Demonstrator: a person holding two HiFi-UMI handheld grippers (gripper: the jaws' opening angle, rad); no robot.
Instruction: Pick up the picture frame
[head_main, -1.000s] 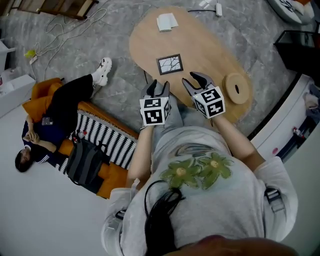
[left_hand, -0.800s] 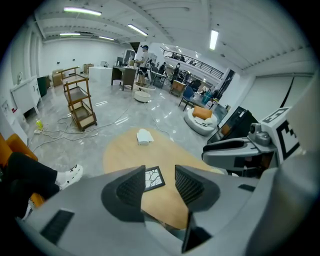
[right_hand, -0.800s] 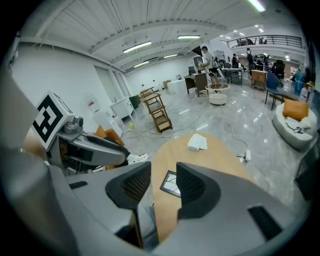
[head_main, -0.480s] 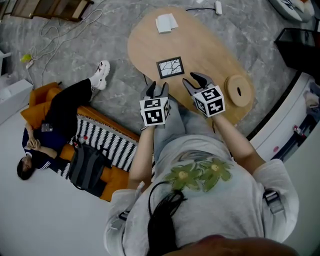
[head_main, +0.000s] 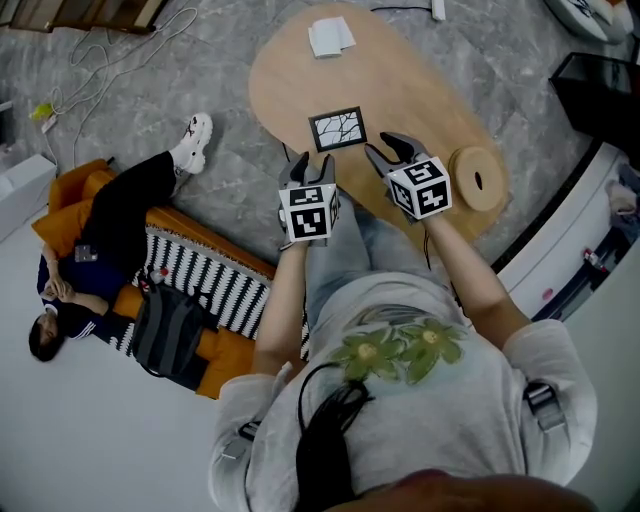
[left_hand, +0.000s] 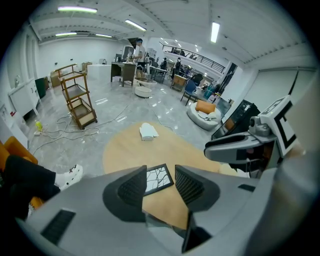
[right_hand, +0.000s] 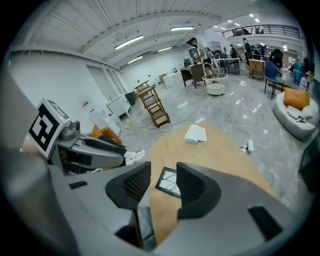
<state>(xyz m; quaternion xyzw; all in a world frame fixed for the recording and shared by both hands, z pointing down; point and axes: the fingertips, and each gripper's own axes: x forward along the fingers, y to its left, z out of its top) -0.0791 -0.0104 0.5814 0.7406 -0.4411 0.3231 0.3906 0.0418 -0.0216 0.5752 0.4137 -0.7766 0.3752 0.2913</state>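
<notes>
Head view: left tongs (head_main: 311, 166) and right tongs (head_main: 388, 151) gape near picture frame (head_main: 337, 129)

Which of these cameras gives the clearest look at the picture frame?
The head view: the picture frame lies whole and uncovered on the wooden table. The left and right gripper views each show it between open jaws, with one edge cut off by a jaw.
</notes>
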